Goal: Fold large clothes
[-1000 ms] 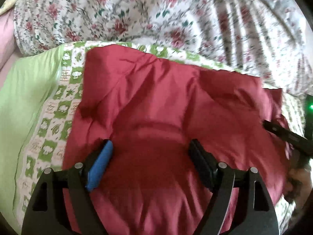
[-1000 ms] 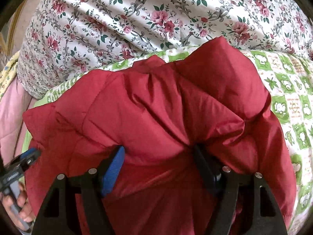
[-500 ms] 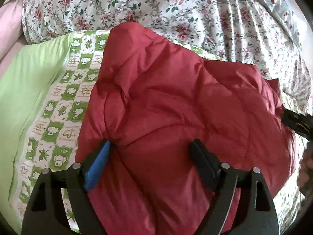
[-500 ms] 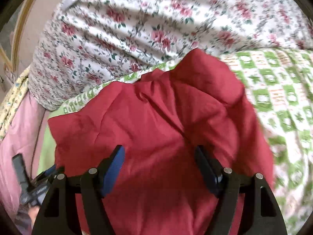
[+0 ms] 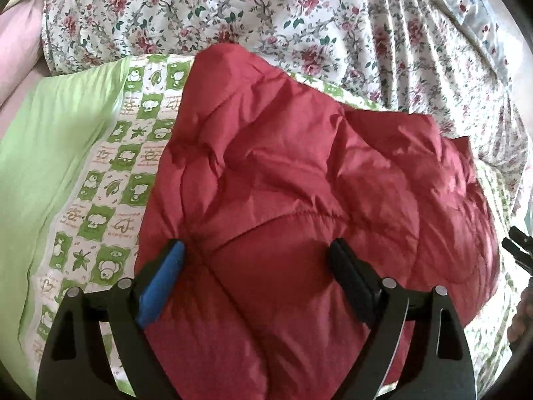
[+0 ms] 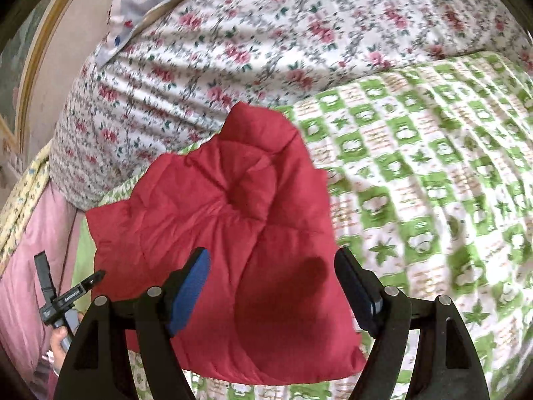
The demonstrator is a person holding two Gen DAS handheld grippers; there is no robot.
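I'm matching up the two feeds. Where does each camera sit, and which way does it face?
Left wrist: behind the left tongs, angled down at the red padded jacket on the green checked cover; right tongs at the edge.
Right wrist: behind the right tongs, angled down at the jacket; left tongs and a hand show.
Shared: jacket, cover, floral quilt.

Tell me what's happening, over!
Left tongs and right tongs open, just widening, over the red jacket. Jacket bunched on green quilt. Nothing blocking.

Pretty clearly a home bedroom; there's a bed with a green checkered cartoon sheet [image 6: 433, 173], a bunched-up floral duvet [image 5: 299, 16], a pink blanket [image 6: 26, 266] beside it
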